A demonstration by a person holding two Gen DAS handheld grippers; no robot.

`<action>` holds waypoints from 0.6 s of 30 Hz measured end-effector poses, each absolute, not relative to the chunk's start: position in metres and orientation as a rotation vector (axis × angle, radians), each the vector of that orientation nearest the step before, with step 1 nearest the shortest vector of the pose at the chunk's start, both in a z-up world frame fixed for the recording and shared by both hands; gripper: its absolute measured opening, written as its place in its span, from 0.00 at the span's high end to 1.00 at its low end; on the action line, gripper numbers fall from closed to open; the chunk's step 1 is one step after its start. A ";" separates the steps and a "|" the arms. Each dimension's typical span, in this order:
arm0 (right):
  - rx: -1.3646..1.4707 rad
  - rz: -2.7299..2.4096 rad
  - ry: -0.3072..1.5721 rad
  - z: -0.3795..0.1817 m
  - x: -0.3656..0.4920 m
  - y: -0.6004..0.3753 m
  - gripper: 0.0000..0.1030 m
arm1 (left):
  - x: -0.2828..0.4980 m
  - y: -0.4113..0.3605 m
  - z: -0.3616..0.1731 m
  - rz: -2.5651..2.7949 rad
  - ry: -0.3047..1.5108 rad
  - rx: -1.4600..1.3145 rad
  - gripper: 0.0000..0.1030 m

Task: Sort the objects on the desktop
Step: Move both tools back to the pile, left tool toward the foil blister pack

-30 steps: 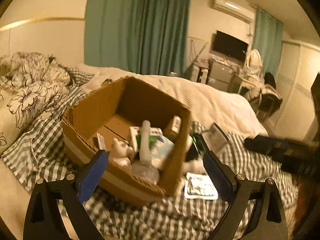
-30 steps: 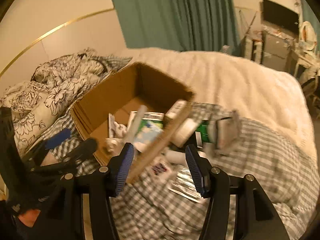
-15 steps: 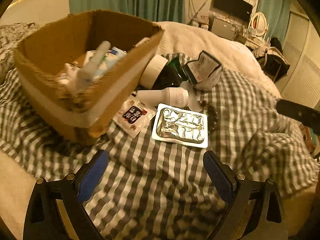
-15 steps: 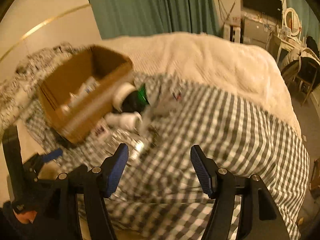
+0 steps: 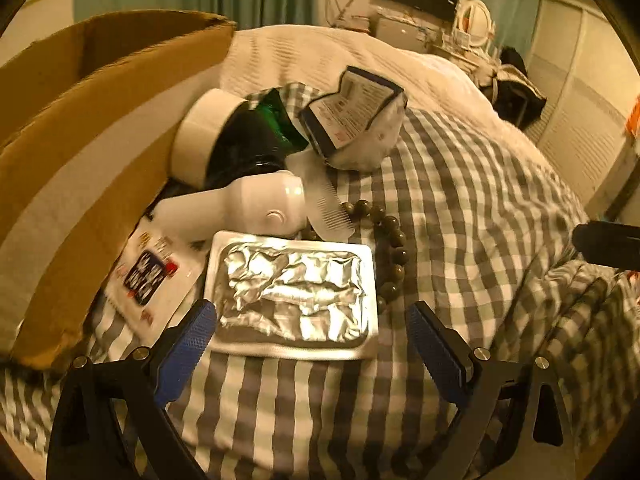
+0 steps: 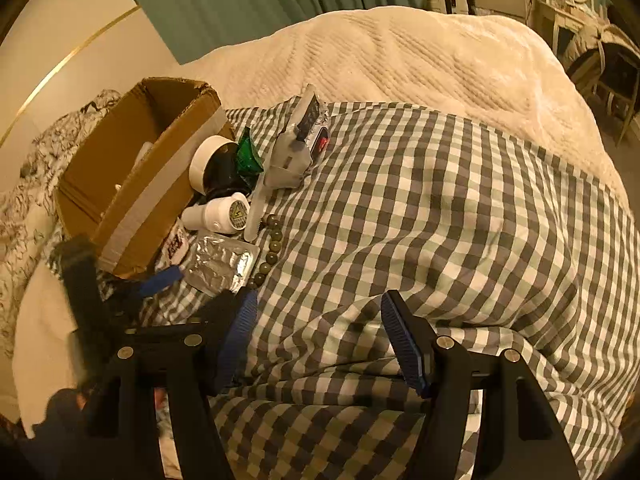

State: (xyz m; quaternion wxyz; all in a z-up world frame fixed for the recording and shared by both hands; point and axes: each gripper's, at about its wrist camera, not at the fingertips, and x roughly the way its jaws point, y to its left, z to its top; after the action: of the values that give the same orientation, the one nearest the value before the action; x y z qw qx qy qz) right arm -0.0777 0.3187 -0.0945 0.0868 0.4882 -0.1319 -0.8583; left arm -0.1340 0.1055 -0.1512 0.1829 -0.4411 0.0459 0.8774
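A silver foil blister pack lies on the checked blanket right in front of my open, empty left gripper. Behind it lie a white bottle, a dark jar with a white lid, a clear comb, a bead bracelet, a crumpled packet and a flat sachet. The cardboard box stands at the left. My right gripper is open and empty over bare blanket, to the right of the pile.
The checked blanket spreads to the right, with a white quilt behind it. Floral bedding lies left of the box. Furniture and a TV stand at the far wall.
My left gripper has swung from over the box to low above the blister pack. My right gripper has pulled back and to the right, away from the box. Both stay open.
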 end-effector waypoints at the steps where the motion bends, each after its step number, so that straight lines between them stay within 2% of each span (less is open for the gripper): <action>1: 1.457 -2.551 -0.388 -0.094 -0.078 0.316 0.38 | -0.137 0.106 -0.154 2.466 0.125 -1.252 0.05; 6: 1.491 -2.534 -0.329 -0.100 -0.080 0.302 0.38 | -0.156 0.109 -0.164 2.466 0.143 -1.270 0.00; 14: 1.554 -2.535 -0.334 -0.111 -0.087 0.302 0.38 | -0.177 0.102 -0.175 2.410 0.092 -1.298 0.00; 15: 1.557 -2.536 -0.338 -0.111 -0.088 0.303 0.38 | -0.175 0.100 -0.174 2.401 0.096 -1.295 0.02; 17: 1.559 -2.537 -0.343 -0.112 -0.090 0.304 0.38 | -0.172 0.096 -0.172 2.402 0.120 -1.290 0.13; 18: 1.558 -2.538 -0.343 -0.112 -0.090 0.304 0.38 | -0.170 0.093 -0.170 2.410 0.135 -1.294 0.22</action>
State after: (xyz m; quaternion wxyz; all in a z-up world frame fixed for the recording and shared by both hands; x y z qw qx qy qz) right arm -0.0896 0.3035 -0.1117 0.0719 0.5186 -0.1140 -0.8444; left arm -0.1705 0.0931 -0.1700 0.2000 -0.4628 0.0483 0.8623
